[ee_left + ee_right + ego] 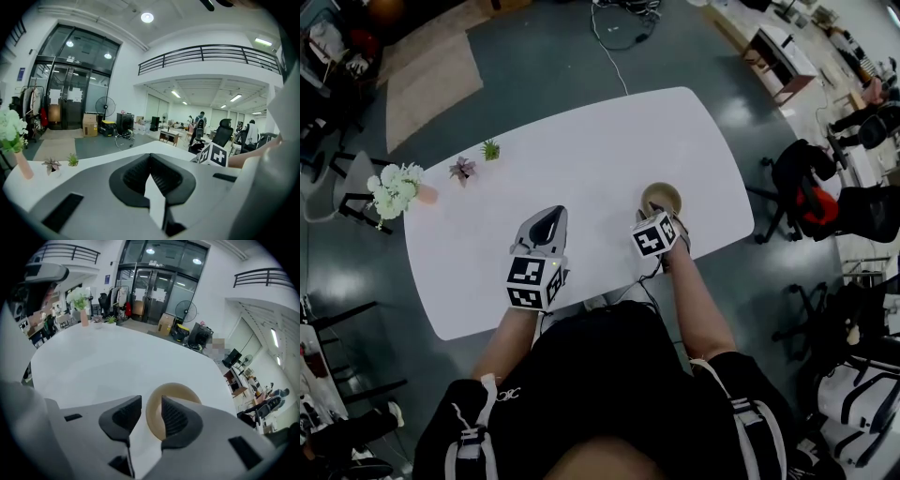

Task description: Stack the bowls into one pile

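A beige bowl sits on the white table toward its right side; I cannot tell whether more than one is nested there. My right gripper tilts down over the bowl's near rim. In the right gripper view this gripper is open, with the bowl rim in the gap: one finger is outside it, the other over its hollow. My left gripper hovers to the left of the bowl, apart from it. In the left gripper view its jaws are shut with nothing between them.
A pink vase of white flowers and two small potted plants stand at the table's far left. Black office chairs stand off the right edge. The table's near edge is just below both grippers.
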Tool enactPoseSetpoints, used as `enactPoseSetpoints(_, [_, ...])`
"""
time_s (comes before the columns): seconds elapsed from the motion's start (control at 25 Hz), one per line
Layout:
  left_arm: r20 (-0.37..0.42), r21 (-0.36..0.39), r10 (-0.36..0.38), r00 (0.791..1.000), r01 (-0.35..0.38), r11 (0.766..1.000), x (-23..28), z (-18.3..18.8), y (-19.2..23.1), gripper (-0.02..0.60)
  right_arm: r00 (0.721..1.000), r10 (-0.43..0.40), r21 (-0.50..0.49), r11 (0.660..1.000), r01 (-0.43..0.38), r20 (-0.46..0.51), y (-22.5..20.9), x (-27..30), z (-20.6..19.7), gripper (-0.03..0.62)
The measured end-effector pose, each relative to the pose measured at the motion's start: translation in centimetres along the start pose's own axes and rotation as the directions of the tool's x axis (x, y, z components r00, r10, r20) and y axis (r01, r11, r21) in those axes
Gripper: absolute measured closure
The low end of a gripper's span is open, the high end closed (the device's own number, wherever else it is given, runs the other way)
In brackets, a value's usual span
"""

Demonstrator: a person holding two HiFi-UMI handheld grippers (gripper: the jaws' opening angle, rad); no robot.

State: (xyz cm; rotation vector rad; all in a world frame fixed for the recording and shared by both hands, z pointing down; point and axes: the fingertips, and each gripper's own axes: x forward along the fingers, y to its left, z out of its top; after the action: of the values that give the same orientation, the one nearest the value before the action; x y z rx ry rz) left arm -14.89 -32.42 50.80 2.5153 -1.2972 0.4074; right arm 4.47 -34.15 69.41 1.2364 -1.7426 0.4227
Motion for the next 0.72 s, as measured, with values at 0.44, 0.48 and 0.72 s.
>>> enactPoseSetpoints(0.44, [0.04, 0.019, -0.016, 0.999, 0.016, 1.0, -1.7, 0.7, -1.5, 0.568, 0.965, -0.108, 0.092, 0.992, 0.088, 0.237, -0.9, -6.0, 3.2, 0.487])
enactPoseSetpoints(0.48, [0.047, 0.022, -0.018, 0.999, 0.017, 1.0, -2.1, 0.9, -1.8, 0.568, 0.953, -0.125, 0.113, 0.989, 0.097, 0.276, -1.1, -7.2, 3.8, 0.499])
enactPoseSetpoints(0.72, [0.092, 0.045, -0.019, 0.996, 0.015, 0.999, -5.0, 2.3, -2.9, 0.568, 0.845, -0.225, 0.226, 0.966, 0.128, 0.484, -0.9, -15.6, 7.4, 0.568])
